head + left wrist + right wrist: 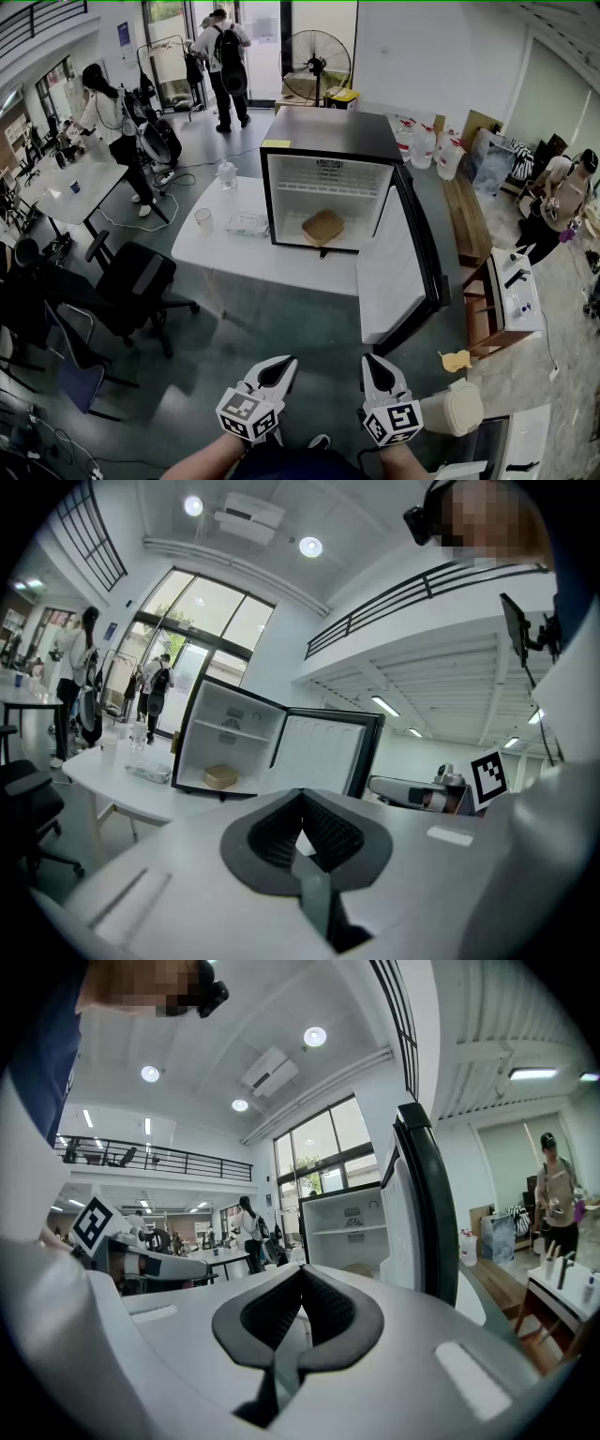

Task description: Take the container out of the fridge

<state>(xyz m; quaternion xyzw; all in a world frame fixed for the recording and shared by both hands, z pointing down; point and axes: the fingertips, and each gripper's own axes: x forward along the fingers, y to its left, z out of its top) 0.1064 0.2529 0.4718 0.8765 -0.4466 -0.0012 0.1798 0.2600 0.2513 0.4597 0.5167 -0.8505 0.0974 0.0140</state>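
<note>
Container [322, 226]: inside open fridge [328, 141], well ahead of both tongs; right gripper view barely shows it.
Left gripper [284, 364]: jaws together, empty, roughly level.
Right gripper [373, 362]: likewise.

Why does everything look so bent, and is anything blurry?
Head view: fisheye bends the room's edges, yet the fridge and the container inside look sharp. Left gripper view: dark rounded corners, ceiling lights glaring. Right gripper view: the fridge door bows.
</note>
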